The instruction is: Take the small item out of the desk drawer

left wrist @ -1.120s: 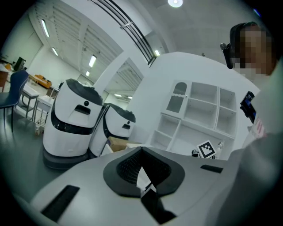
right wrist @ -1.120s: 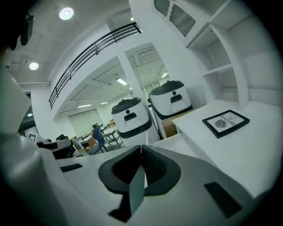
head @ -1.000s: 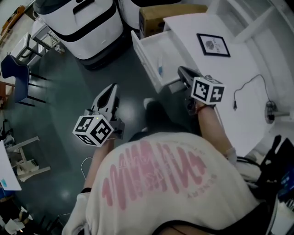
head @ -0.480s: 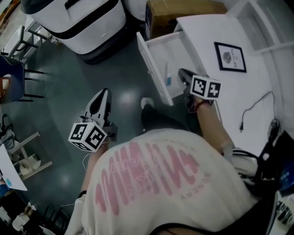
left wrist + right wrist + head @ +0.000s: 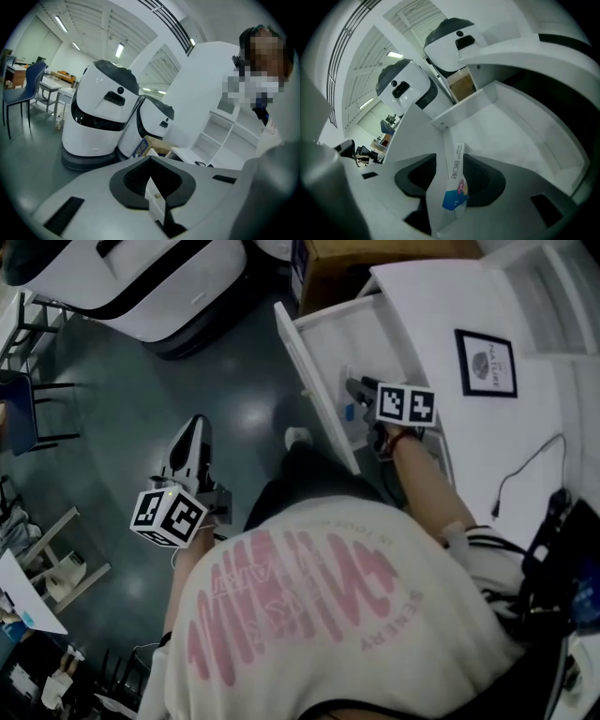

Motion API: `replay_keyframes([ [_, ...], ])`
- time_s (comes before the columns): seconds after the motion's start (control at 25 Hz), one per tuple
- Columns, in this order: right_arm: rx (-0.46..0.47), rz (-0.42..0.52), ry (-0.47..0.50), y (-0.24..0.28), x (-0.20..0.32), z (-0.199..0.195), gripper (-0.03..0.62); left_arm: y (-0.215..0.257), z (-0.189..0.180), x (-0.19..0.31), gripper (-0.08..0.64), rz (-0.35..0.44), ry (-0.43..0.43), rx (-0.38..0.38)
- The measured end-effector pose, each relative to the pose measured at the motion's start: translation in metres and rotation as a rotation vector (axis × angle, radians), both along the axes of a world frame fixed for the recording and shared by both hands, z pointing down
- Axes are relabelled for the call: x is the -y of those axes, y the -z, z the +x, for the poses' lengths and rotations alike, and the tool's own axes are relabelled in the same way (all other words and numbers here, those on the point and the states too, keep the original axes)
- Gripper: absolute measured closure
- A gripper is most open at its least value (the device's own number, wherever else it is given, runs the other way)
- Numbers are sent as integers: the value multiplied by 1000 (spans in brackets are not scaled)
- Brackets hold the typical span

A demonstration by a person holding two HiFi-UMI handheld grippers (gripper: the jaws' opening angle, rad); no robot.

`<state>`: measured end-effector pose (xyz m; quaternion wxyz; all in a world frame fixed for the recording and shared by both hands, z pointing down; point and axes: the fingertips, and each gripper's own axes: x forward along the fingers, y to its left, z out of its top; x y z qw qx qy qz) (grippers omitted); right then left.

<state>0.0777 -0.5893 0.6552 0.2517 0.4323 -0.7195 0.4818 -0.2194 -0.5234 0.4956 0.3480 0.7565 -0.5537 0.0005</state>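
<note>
The white desk drawer (image 5: 375, 334) stands pulled open. A small white packet with a blue end (image 5: 347, 412) leans upright against the inside of the drawer's front wall. My right gripper (image 5: 354, 388) reaches into the drawer beside that wall. In the right gripper view its jaws are opening, and the packet (image 5: 456, 183) and the front wall's top edge stand between the pads, which do not press on them. My left gripper (image 5: 192, 427) hangs over the dark floor to the left, shut and holding nothing (image 5: 150, 161).
The white desk top (image 5: 422, 296) carries a framed picture (image 5: 487, 362) and a black cable (image 5: 525, 470). A cardboard box (image 5: 375, 254) sits behind the drawer. Large white machines (image 5: 141, 277) stand on the floor at the back left, with a chair (image 5: 14, 409) at far left.
My right gripper has moved from the drawer's near front corner up into the drawer, beside the packet. The left gripper has stayed over the floor.
</note>
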Motion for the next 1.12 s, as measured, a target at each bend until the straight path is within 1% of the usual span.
replay_keyframes([
  [0.04, -10, -22, 6, -6, -4, -1, 395, -3, 0, 0, 532, -10, 1, -3],
  [0.16, -37, -80, 35, -23, -14, -6, 360, -12, 2, 3, 532, -32, -17, -5],
  [0.28, -52, -133, 46, -39, -23, -10, 354, -19, 3, 8, 532, -45, -28, -6],
  [0.32, -57, -146, 43, -42, -25, -9, 361, -21, 3, 9, 532, -47, -29, -8],
  [0.4, -69, -162, 33, -47, -26, -7, 406, -23, 3, 11, 532, -48, -35, -11],
  [0.44, -73, -164, 24, -48, -26, -6, 439, -24, 4, 12, 532, -47, -39, -12],
  [0.48, -75, -162, 13, -48, -26, -4, 461, -24, 4, 13, 531, -44, -41, -14],
  [0.52, -76, -158, 2, -47, -25, -3, 469, -24, 4, 13, 532, -39, -42, -16],
  [0.76, -103, -132, -8, -40, -30, 5, 489, -17, 9, 5, 532, -8, -53, -24],
  [0.92, -110, -77, -21, -19, -36, 9, 492, -4, 10, -6, 532, 20, -67, -24],
  [1.04, -102, -35, -44, 3, -52, 13, 495, 8, 12, -23, 532, 39, -77, -31],
  [1.12, -93, 19, -62, 23, -55, 17, 495, 19, 17, -30, 532, 73, -93, -34],
])
